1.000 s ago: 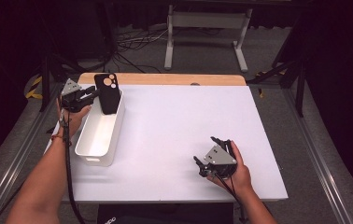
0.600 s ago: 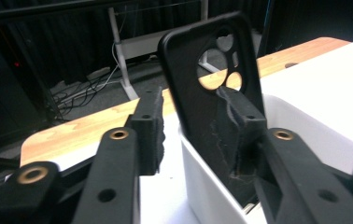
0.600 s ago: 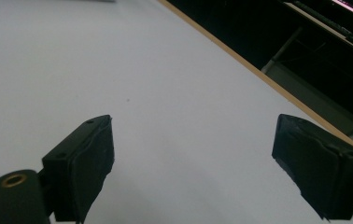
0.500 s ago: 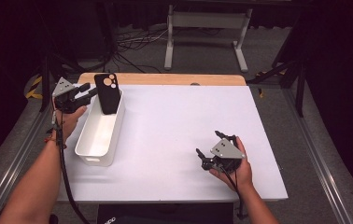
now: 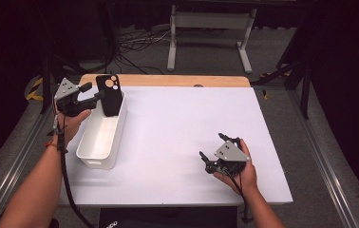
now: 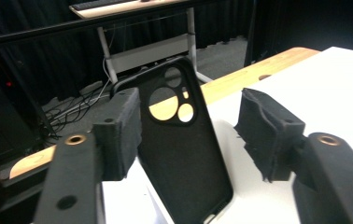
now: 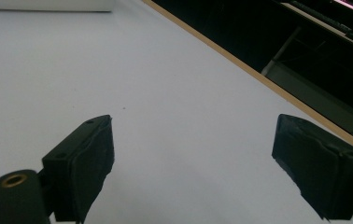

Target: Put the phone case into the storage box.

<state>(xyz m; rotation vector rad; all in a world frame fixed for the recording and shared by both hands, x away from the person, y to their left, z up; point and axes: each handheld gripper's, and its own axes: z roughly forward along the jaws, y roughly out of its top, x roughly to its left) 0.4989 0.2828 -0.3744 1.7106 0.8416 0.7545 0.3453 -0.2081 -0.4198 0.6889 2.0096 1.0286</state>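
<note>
We read this as the drop-off: a black phone case (image 5: 109, 94) stands on end in the far end of the white bin (image 5: 102, 137), leaning on the bin's far wall. The left gripper (image 5: 92, 94) sits just beside it at the bin's far left corner. In the left gripper view the case (image 6: 179, 140) is between the jaws; the jaws have just been opening, and the right pad stands clear with daylight next to it. The left pad (image 6: 121, 130) looks very near the case's edge; we can't tell if it's touching. So the left claw is open, grip released.

The right gripper (image 5: 211, 160) rests low over the table (image 5: 177, 123) near the front right, well apart from the bin, jaws wide, nothing between them, bare white surface ahead.

Risks from here, as we judge it:
- The case is upright and only propped. If the left pad drags on its edge as the hand pulls away, the case could tip, likely flat into the bin, or over the far rim onto the wood edge (image 5: 168, 80).
- Pulling out sideways instead of straight back could hook the case's rim on a jaw and lift it out.
- A knock on the bin wall could slide the light bin and topple the case.
</note>
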